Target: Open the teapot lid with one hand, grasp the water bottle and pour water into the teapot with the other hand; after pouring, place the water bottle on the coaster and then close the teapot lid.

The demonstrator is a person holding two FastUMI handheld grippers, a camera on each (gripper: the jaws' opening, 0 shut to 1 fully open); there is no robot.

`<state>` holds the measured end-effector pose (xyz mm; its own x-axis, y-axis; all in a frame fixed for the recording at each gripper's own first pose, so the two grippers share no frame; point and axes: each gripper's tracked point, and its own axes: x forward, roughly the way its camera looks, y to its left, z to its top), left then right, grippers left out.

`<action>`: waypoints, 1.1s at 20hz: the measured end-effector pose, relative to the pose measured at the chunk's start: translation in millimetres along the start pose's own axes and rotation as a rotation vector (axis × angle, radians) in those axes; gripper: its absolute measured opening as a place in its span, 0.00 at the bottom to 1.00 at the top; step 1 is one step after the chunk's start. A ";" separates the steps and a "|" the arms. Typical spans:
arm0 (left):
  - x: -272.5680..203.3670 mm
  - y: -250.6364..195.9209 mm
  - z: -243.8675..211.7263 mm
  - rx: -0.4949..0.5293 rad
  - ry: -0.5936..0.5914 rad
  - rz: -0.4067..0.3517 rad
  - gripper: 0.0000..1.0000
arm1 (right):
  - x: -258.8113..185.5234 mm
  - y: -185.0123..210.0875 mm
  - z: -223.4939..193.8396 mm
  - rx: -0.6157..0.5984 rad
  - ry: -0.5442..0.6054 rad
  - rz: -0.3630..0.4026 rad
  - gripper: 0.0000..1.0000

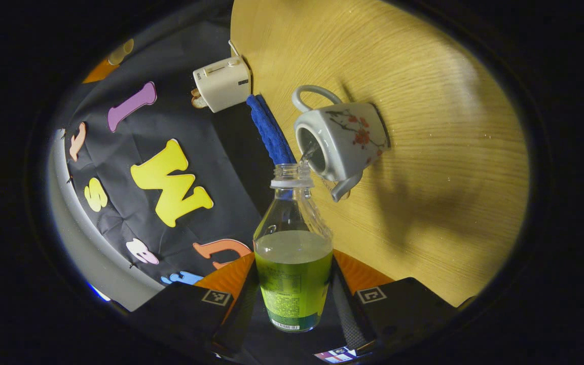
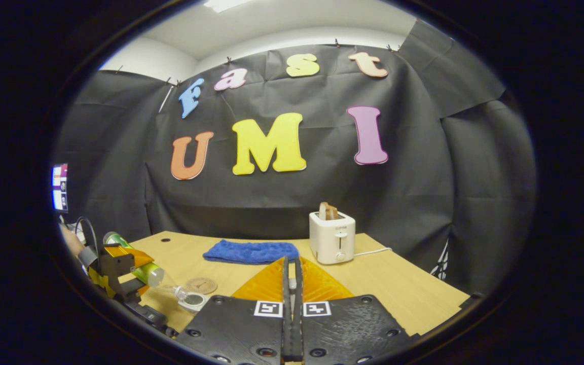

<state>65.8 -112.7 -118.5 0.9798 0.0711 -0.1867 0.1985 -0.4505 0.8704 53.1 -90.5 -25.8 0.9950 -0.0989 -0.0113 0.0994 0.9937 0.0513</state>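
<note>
Clear plastic water bottle (image 1: 293,253), clamped between left gripper (image 1: 292,304) fingers at lower centre, pours into the lidless grey ceramic teapot (image 1: 340,139) on the wooden tabletop (image 1: 424,152). Right gripper (image 2: 292,304) fingers are pressed together; any lid is hidden. Mouth drift risks spillage.

Landmark is the toaster (image 2: 332,237), seen in the right gripper view: it stands on the table (image 2: 398,284) near the back edge, cloth (image 2: 250,251) lying just to its left. Coaster (image 2: 201,285) sits on the table further left and nearer the camera than the toaster. Beyond that, far left of the toaster, the left gripper (image 2: 135,274) holds the bottle (image 2: 142,268) tipped over the teapot (image 2: 193,300).
</note>
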 end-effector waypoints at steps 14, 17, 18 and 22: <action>1.8 24.8 -8.5 0.161 0.045 -0.002 0.75 | 0.9 -12.5 0.5 -0.004 0.006 -0.004 0.00; 2.1 31.0 -7.8 0.187 0.047 0.007 0.75 | 0.8 -11.6 2.0 -0.002 0.005 0.008 0.00; 0.5 30.6 -8.0 0.191 0.051 0.005 0.75 | 2.1 -12.6 1.0 -0.002 0.007 0.008 0.00; -0.6 30.7 -5.1 0.207 0.054 -0.003 0.75 | 4.4 -19.5 -2.6 -0.007 0.018 -0.003 0.00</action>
<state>71.5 -122.0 -89.3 0.9801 0.1176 -0.1597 0.1981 -0.6230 0.7567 55.5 -110.2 -29.4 0.9945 -0.1007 -0.0292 0.1020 0.9938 0.0446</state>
